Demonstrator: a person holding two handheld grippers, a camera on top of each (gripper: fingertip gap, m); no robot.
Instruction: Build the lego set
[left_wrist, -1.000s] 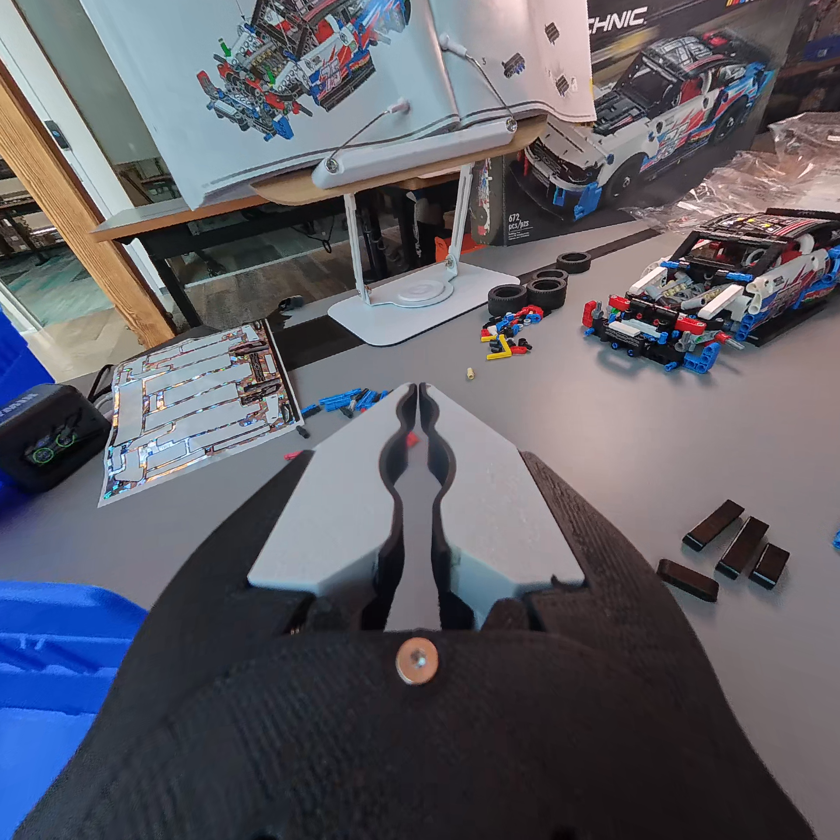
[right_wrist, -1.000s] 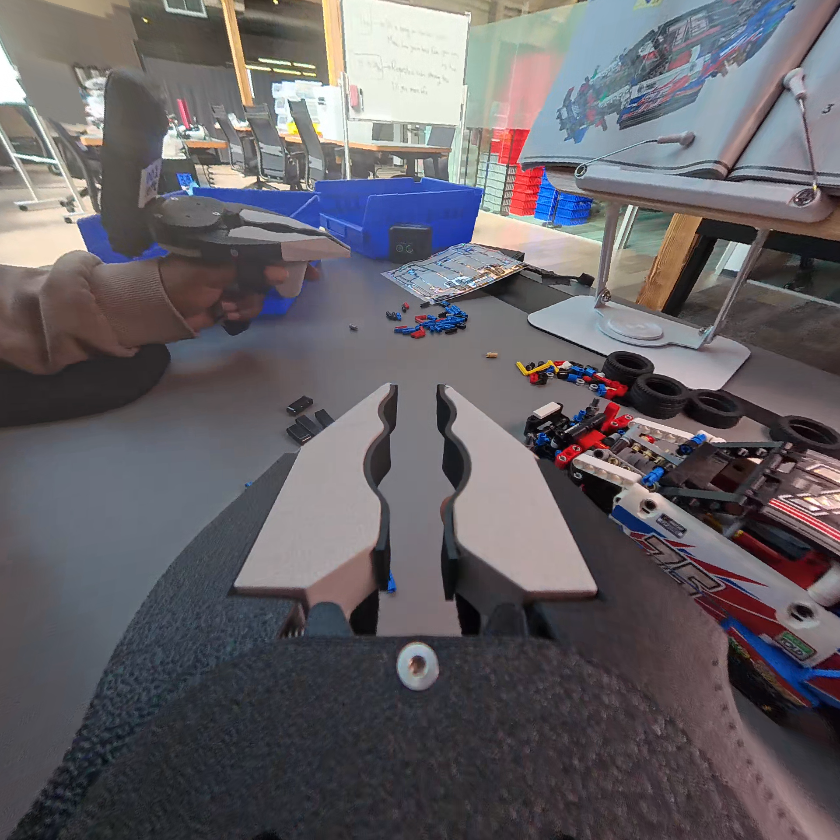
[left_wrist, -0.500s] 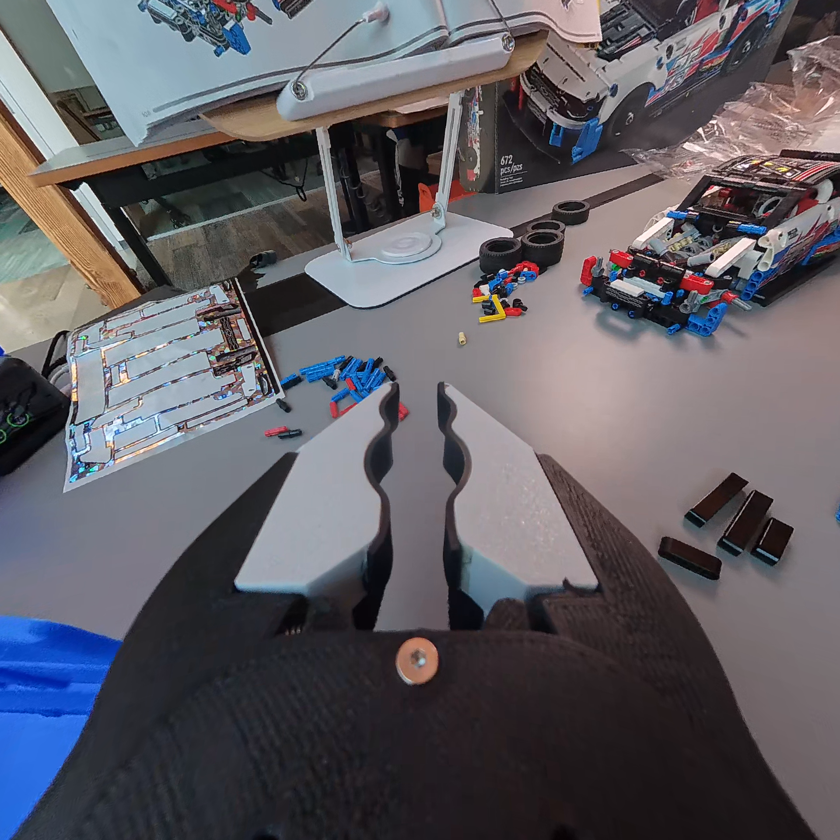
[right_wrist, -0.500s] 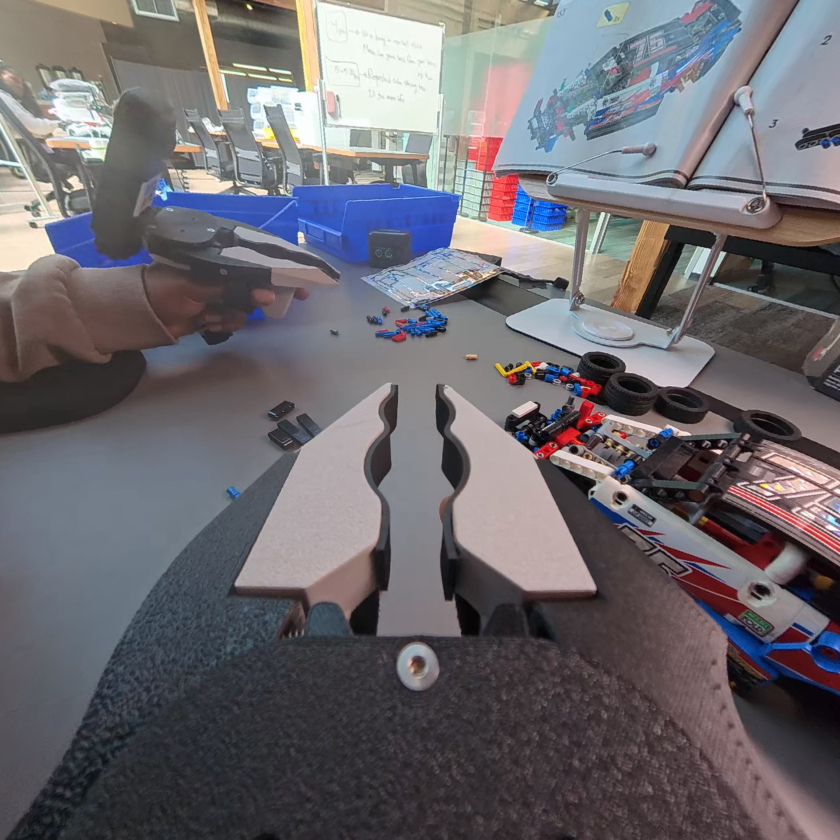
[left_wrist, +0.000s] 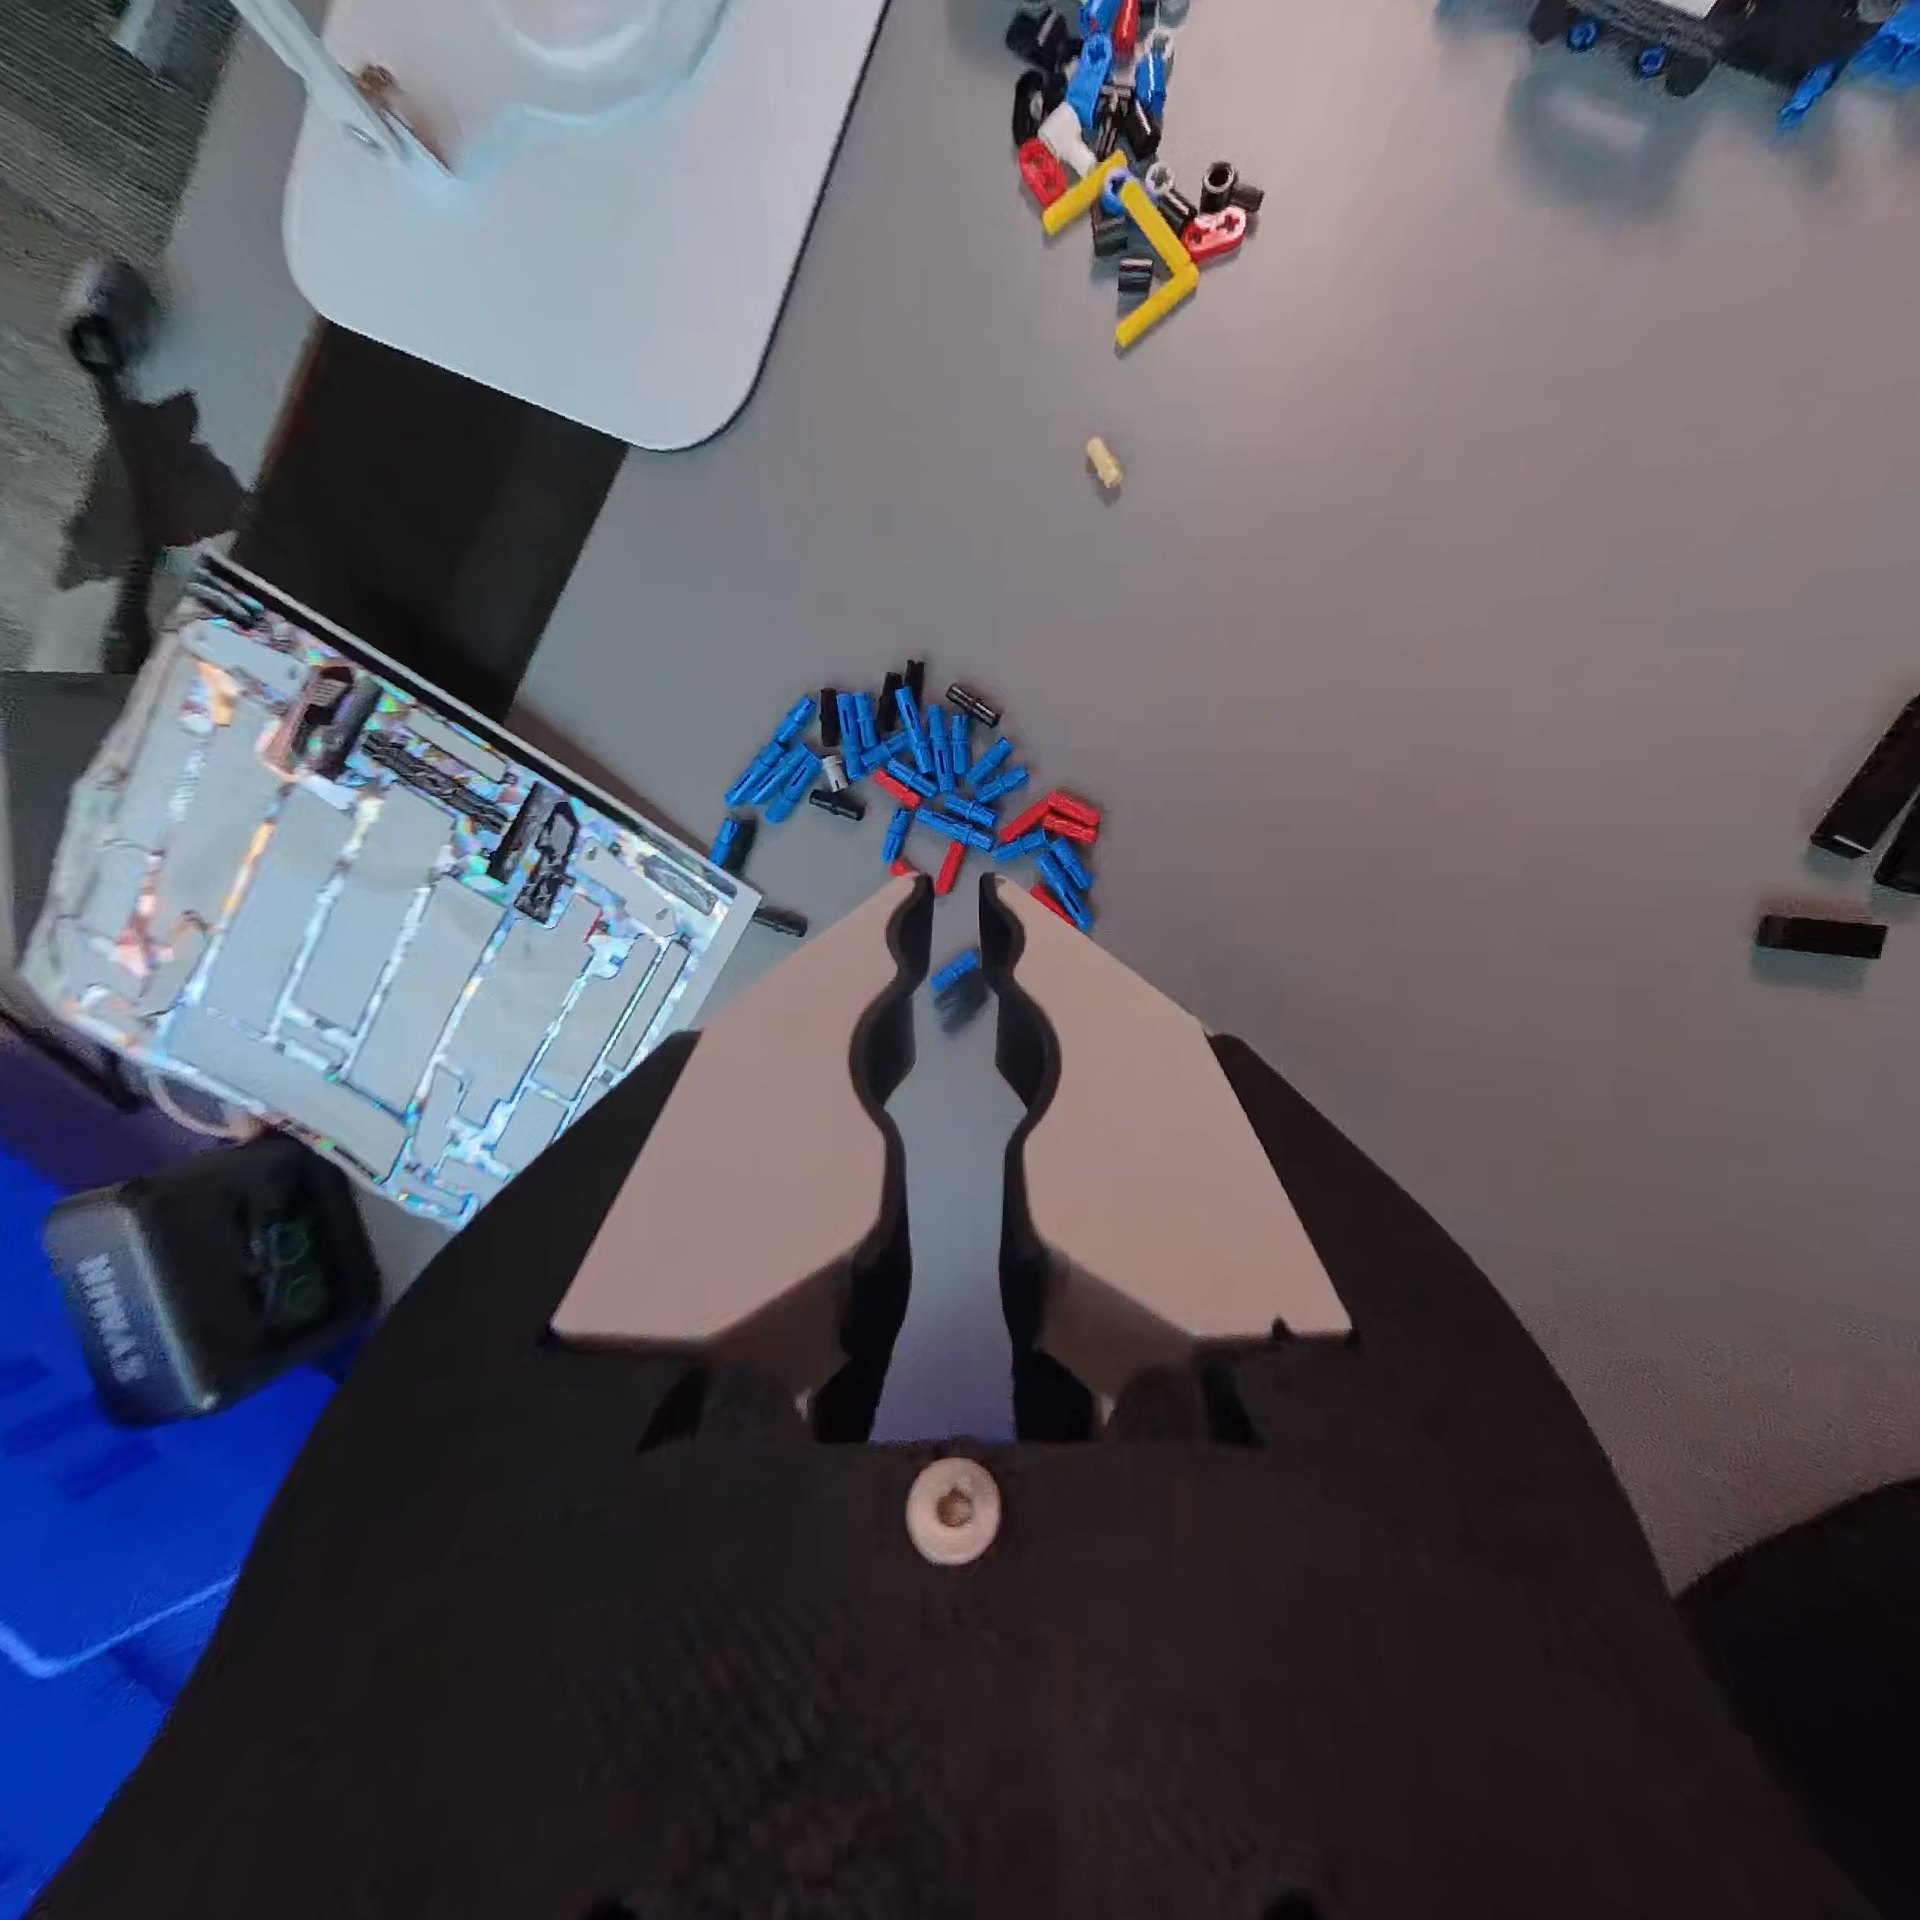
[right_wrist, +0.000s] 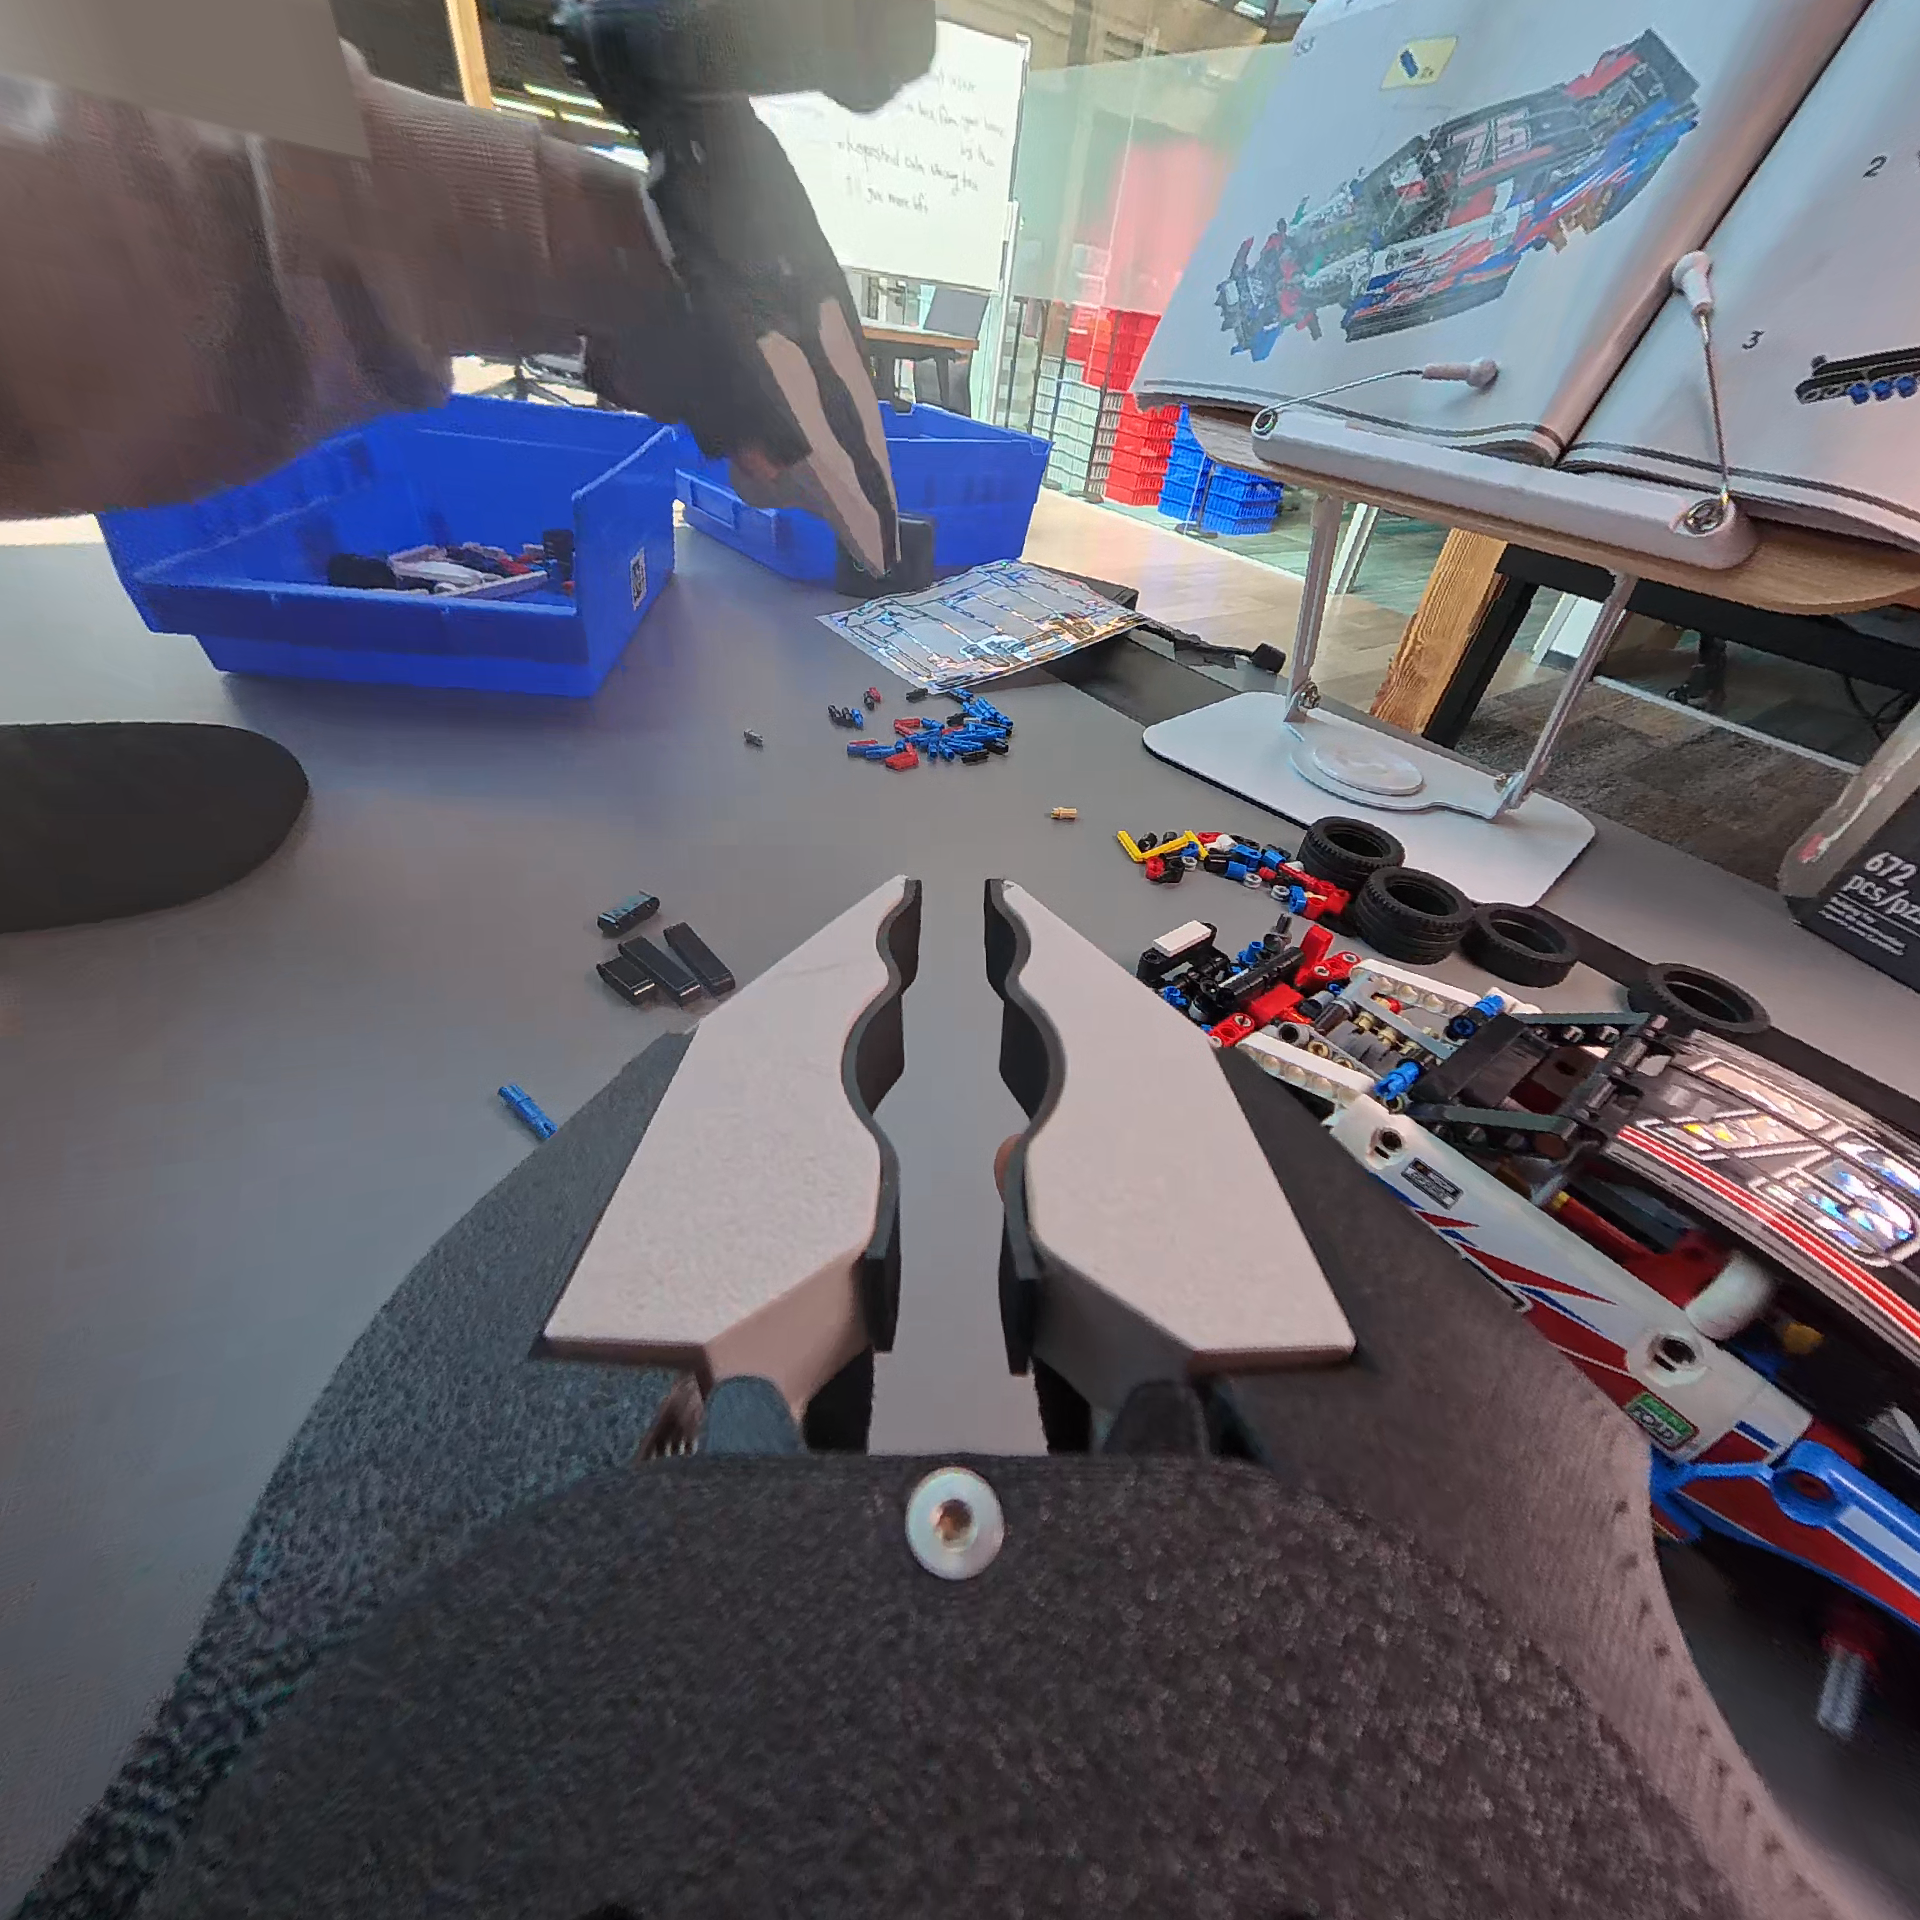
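Left gripper (left_wrist: 951, 883) jaws slightly apart w/ nothing held, over small blue and red plastic pins (left_wrist: 925, 790) on smooth grey worktop (left_wrist: 1455, 644). Right gripper (right_wrist: 953, 883) jaws also apart, empty, beside part-built white, red and blue lego car (right_wrist: 1558, 1164). Only right view shows blue plastic bins (right_wrist: 416, 561) & office behind.

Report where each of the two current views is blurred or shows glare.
Left wrist view: motion blur smears the top and left edges, softening the book stand base and the holographic sticker sheet; the blue pin pile stays fairly sharp. Right wrist view: the left gripper and the sleeve are motion-blurred; the car roof stickers glint.
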